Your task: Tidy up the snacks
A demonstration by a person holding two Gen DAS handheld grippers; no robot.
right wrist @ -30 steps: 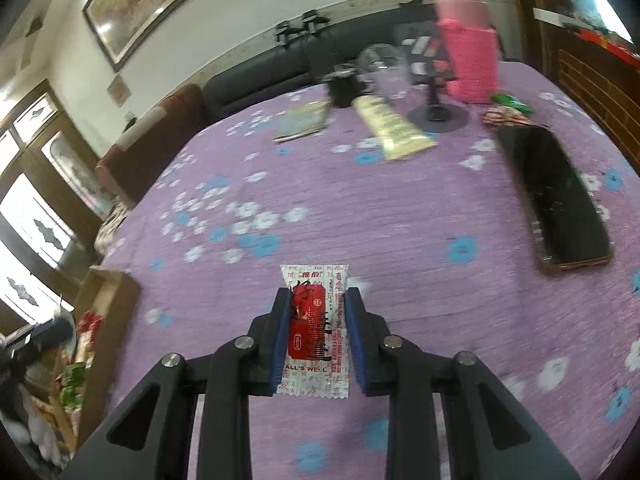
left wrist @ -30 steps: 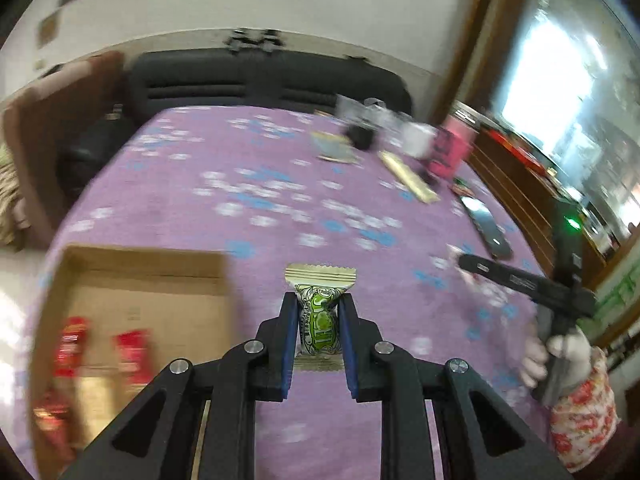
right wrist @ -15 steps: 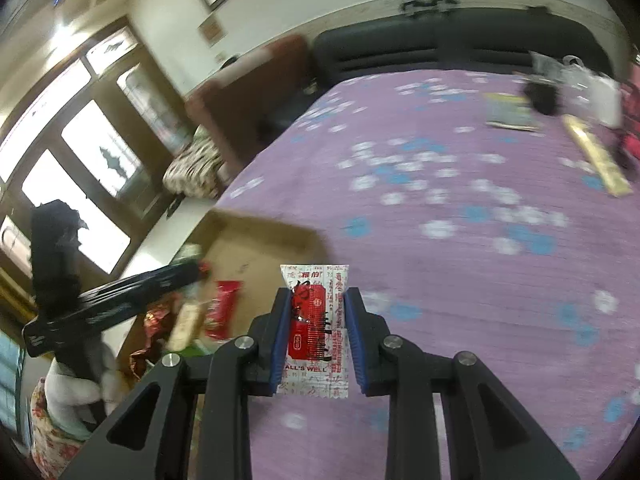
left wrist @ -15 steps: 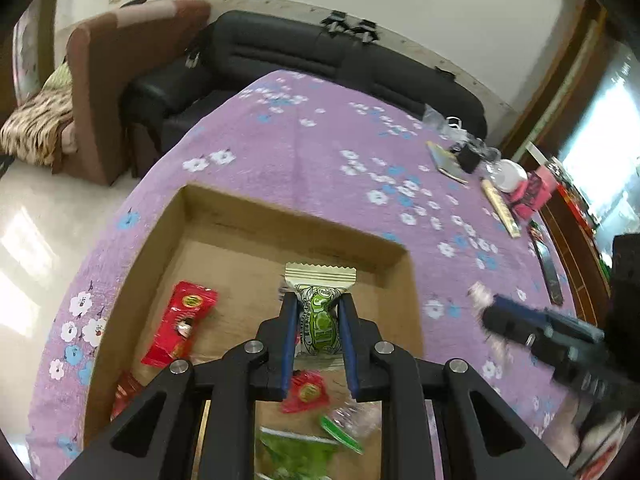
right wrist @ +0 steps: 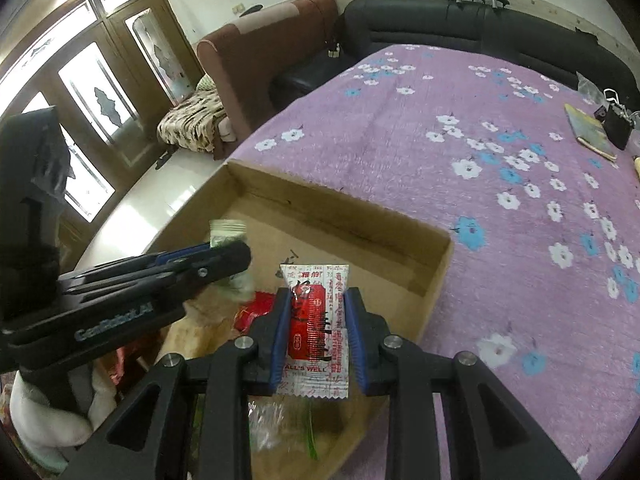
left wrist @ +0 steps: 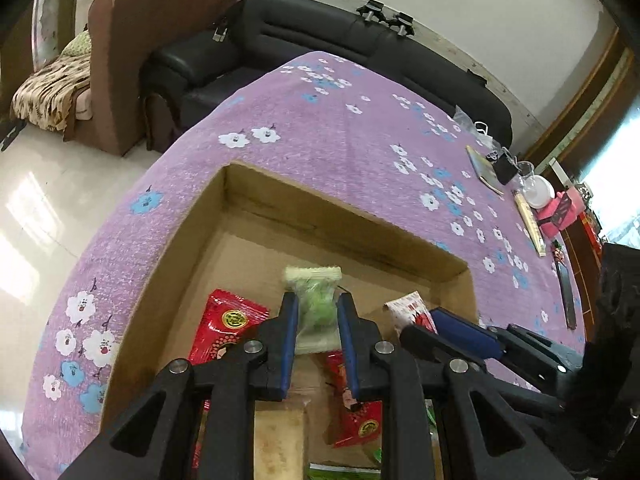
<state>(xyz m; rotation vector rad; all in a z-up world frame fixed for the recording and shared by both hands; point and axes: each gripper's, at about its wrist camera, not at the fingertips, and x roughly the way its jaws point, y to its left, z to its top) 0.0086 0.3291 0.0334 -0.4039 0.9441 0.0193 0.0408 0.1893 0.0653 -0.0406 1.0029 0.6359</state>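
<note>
Purple flowered tablecloth (right wrist: 460,128) bears an open cardboard box (right wrist: 436,264); above it the "GenRobot.AI" left gripper (left wrist: 316,312) clamps a green-and-cream snack packet (left wrist: 314,308), and the right gripper (right wrist: 318,320) pinches a red-and-white "ALL'S WELL" sachet (right wrist: 316,320).

The left gripper (left wrist: 317,316) points steeply down, its two blue-padded fingers (left wrist: 289,340) pinched on a green snack packet (left wrist: 316,306). The right gripper (right wrist: 317,330) also tilts steeply down, just beside the left one, its blue pads (right wrist: 279,336) clamped on the sides of a red and white sachet (right wrist: 318,320). In the right wrist view the left gripper reaches in from the left edge, gripped by a hand (right wrist: 44,420) in a white glove.
</note>
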